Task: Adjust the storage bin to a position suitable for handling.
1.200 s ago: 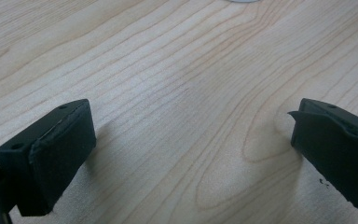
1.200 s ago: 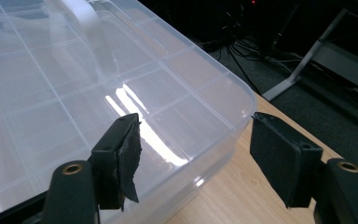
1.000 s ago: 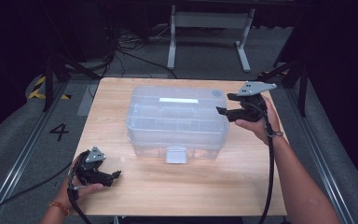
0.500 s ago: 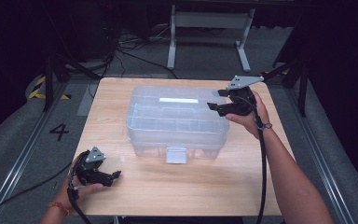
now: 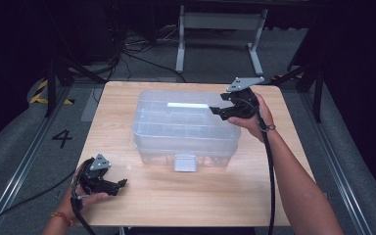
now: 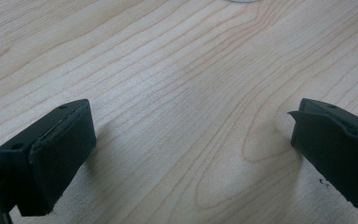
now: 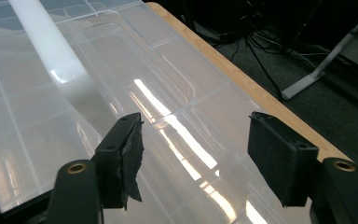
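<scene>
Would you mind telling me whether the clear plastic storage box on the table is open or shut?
Shut. The lid lies flat on the clear plastic storage box, and its front latch hangs down over the box's front wall.

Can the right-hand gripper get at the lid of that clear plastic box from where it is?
Probably yes. The right gripper hangs over the far right corner of the clear plastic box, jaws open above the lid with nothing between them. Whether the pads already touch the lid cannot be told.
</scene>
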The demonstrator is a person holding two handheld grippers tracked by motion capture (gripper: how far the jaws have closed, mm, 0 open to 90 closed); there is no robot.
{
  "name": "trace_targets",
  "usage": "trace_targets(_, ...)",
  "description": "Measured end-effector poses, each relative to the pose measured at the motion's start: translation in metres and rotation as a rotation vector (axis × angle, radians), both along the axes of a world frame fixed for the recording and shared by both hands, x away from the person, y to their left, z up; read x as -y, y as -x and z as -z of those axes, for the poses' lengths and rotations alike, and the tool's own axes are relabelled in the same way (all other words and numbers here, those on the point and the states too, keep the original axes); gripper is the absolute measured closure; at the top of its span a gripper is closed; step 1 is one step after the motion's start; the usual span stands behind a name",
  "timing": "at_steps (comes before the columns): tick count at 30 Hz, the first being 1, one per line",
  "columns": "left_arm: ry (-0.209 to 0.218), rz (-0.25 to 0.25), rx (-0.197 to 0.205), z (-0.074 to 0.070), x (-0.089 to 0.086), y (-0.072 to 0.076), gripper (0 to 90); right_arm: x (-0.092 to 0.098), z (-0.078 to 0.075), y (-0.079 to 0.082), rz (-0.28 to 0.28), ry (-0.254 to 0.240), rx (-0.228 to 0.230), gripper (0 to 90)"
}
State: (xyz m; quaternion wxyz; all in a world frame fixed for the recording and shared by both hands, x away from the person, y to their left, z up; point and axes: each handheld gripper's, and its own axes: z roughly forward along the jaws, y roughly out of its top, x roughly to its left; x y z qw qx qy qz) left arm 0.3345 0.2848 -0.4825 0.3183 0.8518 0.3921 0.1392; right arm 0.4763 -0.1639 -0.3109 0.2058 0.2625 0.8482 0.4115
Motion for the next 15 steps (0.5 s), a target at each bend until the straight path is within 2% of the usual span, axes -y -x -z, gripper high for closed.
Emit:
trace_targets(6,0.001,-0.001,-0.001,0.0,0.0001,0.0001,0.3,-0.0081,0.002,-0.0021,-0.003,-0.003,0.0,37.3)
trace_targets(9,0.002,-0.003,0.001,0.0002,0.0002,0.0002,0.3,-0.01,0.0016,-0.0014,-0.016,0.004,0.007,42.2)
trace_targets(15,0.0,-0.004,0.003,0.0001,0.0001,0.0002,0.3,-0.0094,0.0009,0.0001,-0.004,0.012,0.008,39.9)
